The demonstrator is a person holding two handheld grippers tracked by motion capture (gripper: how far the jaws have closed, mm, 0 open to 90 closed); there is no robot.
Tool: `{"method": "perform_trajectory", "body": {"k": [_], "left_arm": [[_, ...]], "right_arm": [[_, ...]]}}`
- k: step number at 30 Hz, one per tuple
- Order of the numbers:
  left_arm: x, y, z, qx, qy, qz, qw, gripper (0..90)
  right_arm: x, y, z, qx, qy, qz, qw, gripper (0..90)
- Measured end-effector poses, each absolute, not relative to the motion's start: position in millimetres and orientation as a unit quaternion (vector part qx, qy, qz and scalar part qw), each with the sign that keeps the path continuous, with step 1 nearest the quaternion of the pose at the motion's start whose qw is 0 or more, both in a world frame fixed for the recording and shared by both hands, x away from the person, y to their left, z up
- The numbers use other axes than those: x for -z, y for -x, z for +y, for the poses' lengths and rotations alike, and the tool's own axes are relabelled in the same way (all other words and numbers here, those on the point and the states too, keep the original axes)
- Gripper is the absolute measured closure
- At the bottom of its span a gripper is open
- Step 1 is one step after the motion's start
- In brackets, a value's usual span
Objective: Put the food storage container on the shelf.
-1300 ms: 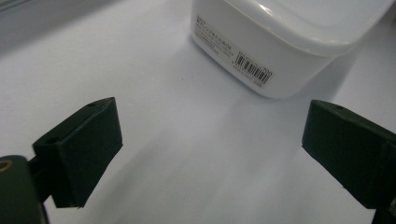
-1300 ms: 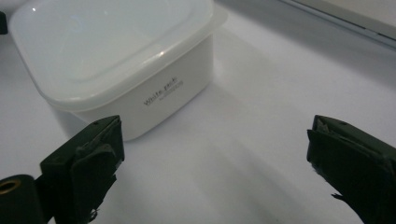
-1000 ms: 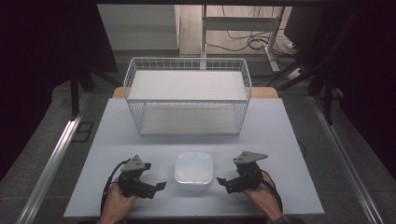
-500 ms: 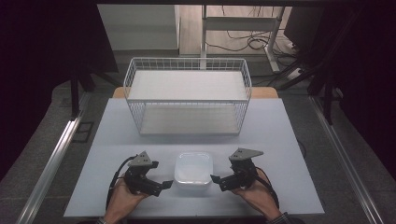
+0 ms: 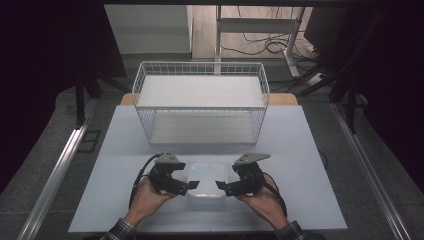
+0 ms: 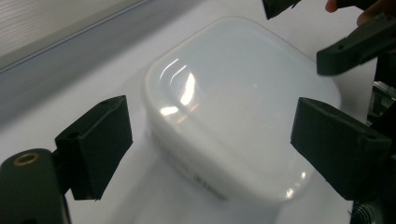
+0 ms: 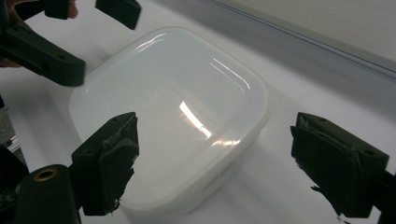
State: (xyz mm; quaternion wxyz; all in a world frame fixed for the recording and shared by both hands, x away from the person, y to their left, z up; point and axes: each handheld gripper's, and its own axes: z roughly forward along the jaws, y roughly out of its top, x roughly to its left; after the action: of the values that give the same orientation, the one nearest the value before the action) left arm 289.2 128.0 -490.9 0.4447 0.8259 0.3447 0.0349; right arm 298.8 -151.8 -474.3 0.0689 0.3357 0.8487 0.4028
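High view: left gripper (image 5: pixel 192 185) and right gripper (image 5: pixel 218 185), jaws spread but just narrowing, flank white lidded box (image 5: pixel 207 178) near table (image 5: pixel 310 150) edge, pads untouching, presumably for a two-sided lift.

Place: we take this for a lab or test room, not a home.
Desk: we see a plain white desk (image 5: pixel 310 150) on a grey floor.
Surroundings: we note black curtains (image 5: pixel 50 60) at both sides, loose cables (image 5: pixel 260 45) on the floor behind, and metal rails (image 5: pixel 55 175) alongside.
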Motion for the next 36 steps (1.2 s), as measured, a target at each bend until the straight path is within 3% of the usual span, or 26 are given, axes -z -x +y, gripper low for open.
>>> {"method": "perform_trajectory", "body": {"k": [4,7,10,12,15,20,27,32,36], "left_arm": [[502.5,-297.3,116.0,-0.014,-0.839,0.342,0.423,6.0],[504.4,-296.7,119.4,0.005,-0.836,0.339,0.432,9.3],[504.4,-294.3,121.3,0.024,-0.832,0.348,0.431,13.7],[504.0,-292.5,125.7,0.04,-0.825,0.363,0.43,18.0],[501.9,-286.0,133.4,0.051,-0.822,0.367,0.432,30.6],[494.0,-272.4,142.6,0.036,-0.817,0.37,0.44,55.1],[490.9,-264.9,142.3,0.01,-0.796,0.401,0.453,66.0],[489.5,-262.9,144.4,-0.003,-0.784,0.41,0.466,79.0],[491.0,-263.8,144.4,-0.008,-0.78,0.418,0.466,79.5]], "right_arm": [[482.6,-304.8,-144.4,-0.379,-0.348,0.856,0.043,8.7],[489.4,-306.7,-145.8,-0.381,-0.364,0.85,0.01,9.0],[488.4,-306.0,-147.9,-0.384,-0.37,0.846,-0.023,18.9],[485.4,-302.8,-148.9,-0.38,-0.372,0.847,-0.017,25.8],[480.4,-298.4,-155.9,-0.385,-0.387,0.838,-0.013,41.7],[474.6,-290.1,-163.9,-0.392,-0.408,0.824,-0.022,59.2],[468.4,-281.9,-165.7,-0.4,-0.422,0.813,-0.008,68.3],[466.2,-282.1,-170.3,-0.418,-0.428,0.801,0.006,78.2],[465.5,-281.5,-167.0,-0.417,-0.418,0.806,0.033,78.3]]}}
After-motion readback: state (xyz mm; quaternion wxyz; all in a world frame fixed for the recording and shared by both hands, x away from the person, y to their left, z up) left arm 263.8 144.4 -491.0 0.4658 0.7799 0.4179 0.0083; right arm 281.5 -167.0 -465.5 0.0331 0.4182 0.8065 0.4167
